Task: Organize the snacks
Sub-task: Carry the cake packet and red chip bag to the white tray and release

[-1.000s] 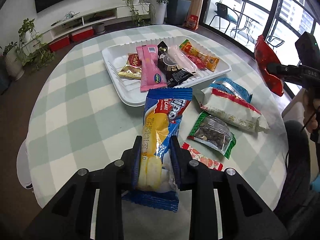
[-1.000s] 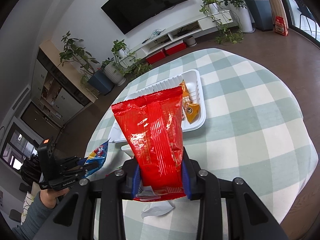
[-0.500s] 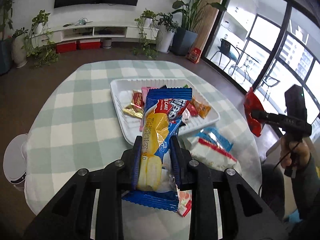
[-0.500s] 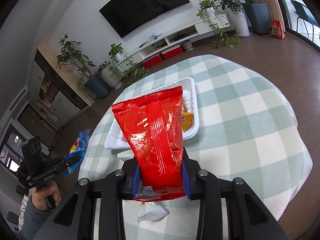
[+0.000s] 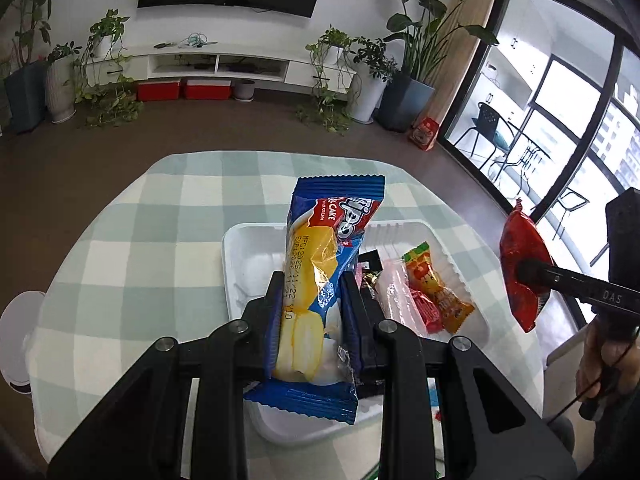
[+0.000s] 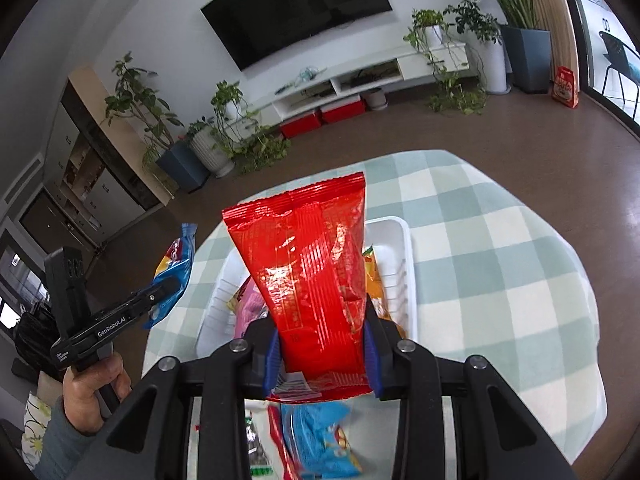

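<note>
My left gripper [image 5: 310,312] is shut on a blue and yellow cake packet [image 5: 320,264], held above the near left part of the white tray [image 5: 248,256]. The tray holds several snacks, among them an orange packet [image 5: 436,288] and a pink one [image 5: 394,296]. My right gripper [image 6: 322,352] is shut on a red snack bag [image 6: 312,272], held above the tray's near end [image 6: 406,264]. The red bag also shows in the left wrist view [image 5: 522,268], and the cake packet in the right wrist view [image 6: 174,272].
The tray sits on a round table with a green checked cloth [image 5: 152,248]. Loose packets lie on the cloth below my right gripper, one light blue [image 6: 320,440]. A hand [image 6: 92,388] grips the left tool. Floor, plants and a TV cabinet lie beyond the table.
Both grippers have moved forward over the tray with their packets still held. The loose packets on the cloth have dropped out of the left wrist view.
</note>
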Demonstrator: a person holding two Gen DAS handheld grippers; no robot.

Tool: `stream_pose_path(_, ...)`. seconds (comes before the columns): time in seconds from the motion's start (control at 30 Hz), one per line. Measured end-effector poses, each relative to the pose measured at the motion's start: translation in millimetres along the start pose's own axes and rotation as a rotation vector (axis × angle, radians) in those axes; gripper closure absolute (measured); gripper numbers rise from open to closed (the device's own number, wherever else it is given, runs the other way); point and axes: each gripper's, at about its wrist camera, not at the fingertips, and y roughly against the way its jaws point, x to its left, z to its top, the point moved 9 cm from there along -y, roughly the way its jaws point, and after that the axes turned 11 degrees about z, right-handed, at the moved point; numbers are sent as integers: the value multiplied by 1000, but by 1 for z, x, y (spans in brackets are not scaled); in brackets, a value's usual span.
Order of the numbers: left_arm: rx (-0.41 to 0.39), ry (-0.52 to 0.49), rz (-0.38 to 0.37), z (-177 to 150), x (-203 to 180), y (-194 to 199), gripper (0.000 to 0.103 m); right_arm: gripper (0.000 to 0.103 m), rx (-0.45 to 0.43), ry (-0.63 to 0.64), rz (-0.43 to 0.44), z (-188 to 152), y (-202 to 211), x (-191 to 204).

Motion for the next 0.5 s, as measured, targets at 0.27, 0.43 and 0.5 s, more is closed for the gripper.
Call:
stream_pose_path(0.27,40,8,23,-19,-4,-44,78,67,122,-34,-48,-13,-68,-12)
stream_pose_path(0.43,65,7,44,-32,-1,-66,78,67,156,-43,-62,-20,-85,-15)
stream_pose_path(0.5,67,16,43,-36,0,-69,78,67,155,-48,-71,-19,-89,-17)
